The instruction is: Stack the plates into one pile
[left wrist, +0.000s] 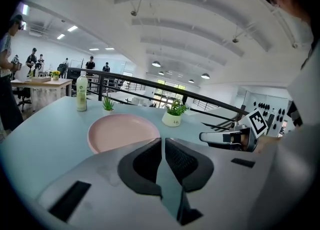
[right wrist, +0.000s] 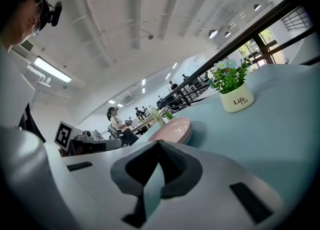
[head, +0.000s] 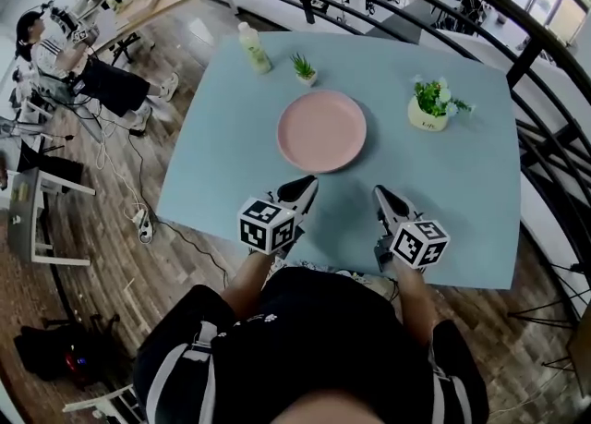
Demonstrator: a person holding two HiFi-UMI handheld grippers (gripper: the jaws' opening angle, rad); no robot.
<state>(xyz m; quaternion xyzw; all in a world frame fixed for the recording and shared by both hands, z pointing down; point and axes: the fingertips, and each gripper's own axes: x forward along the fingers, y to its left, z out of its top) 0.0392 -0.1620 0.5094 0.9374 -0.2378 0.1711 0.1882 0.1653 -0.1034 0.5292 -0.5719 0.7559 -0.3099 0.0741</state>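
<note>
A pile of pink plates (head: 321, 130) lies in the middle of the light blue table (head: 222, 163); the right gripper view shows stacked rims (right wrist: 176, 130). My left gripper (head: 309, 183) hovers just short of the pile's near edge, jaws shut with nothing between them (left wrist: 162, 146). The right gripper (head: 379, 193) is beside it, near the table's front edge, also shut and empty (right wrist: 159, 146). In the left gripper view the plates (left wrist: 124, 131) sit straight ahead. Each gripper shows in the other's view: the right gripper (left wrist: 202, 137) and the left gripper (right wrist: 120, 144).
A pale green bottle (head: 253, 48) and a small potted plant (head: 303, 66) stand at the table's far side. A white pot with flowers (head: 430, 106) is at the right. A black railing (head: 536, 53) runs behind; a person (head: 55, 53) sits far left.
</note>
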